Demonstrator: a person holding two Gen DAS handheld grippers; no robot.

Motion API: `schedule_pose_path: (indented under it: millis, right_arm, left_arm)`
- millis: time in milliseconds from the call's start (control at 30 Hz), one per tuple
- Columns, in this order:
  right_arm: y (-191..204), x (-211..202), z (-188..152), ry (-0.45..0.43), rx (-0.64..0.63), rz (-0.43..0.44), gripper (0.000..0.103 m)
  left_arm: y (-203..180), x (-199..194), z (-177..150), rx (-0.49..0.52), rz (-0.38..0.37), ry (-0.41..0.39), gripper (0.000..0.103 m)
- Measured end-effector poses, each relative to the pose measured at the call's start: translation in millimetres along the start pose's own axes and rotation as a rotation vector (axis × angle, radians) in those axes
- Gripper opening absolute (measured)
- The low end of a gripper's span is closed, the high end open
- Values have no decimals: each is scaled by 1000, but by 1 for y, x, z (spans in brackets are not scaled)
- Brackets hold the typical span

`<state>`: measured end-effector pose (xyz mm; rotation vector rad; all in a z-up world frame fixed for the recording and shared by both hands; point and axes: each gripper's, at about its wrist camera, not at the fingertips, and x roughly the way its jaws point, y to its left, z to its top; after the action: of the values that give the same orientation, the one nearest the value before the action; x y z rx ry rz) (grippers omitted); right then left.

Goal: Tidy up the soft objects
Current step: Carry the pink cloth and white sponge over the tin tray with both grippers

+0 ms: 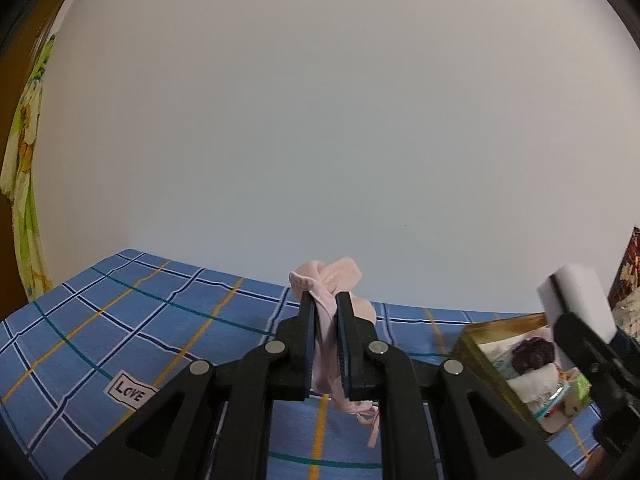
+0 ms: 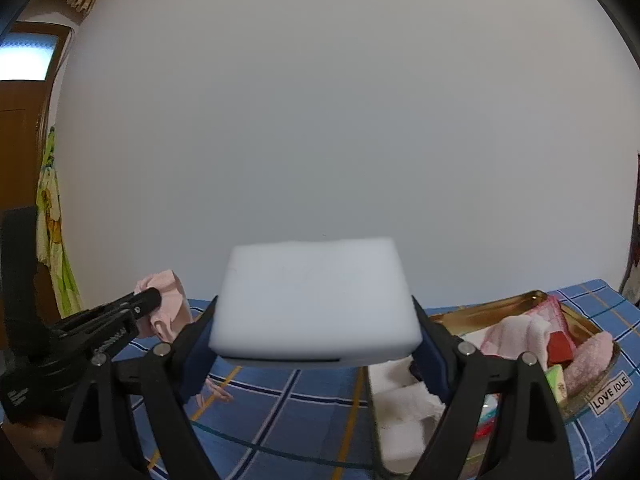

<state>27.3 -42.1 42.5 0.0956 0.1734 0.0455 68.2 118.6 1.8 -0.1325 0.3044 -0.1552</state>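
Note:
My left gripper (image 1: pixel 325 300) is shut on a pale pink cloth (image 1: pixel 332 276) and holds it above the blue plaid sheet (image 1: pixel 132 304); the cloth hangs down between the fingers. It also shows at the left of the right wrist view (image 2: pixel 168 300). My right gripper (image 2: pixel 316 328) is shut on a white foam sponge block (image 2: pixel 316 300), held in the air left of a gold tin tray (image 2: pixel 532 296). The sponge also shows in the left wrist view (image 1: pixel 576 300), above the tray (image 1: pixel 472 340). The tray holds several soft items, pink, white and dark.
A plain white wall fills the background. A green floral cloth (image 1: pixel 24 184) hangs by a wooden door at the far left. The sheet carries a "LOVE" label (image 1: pixel 130 391).

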Motion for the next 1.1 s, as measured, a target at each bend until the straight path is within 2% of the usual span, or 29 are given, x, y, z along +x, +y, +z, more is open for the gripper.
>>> schedule_pose_path:
  millis: [300, 1100]
  right_arm:
    - [-13, -12, 5, -7, 13, -14, 86]
    - [-95, -51, 19, -80, 57, -126, 86]
  left_arm:
    - [-27, -17, 0, 0, -33, -14, 11]
    - [-135, -28, 15, 92, -174, -64, 11]
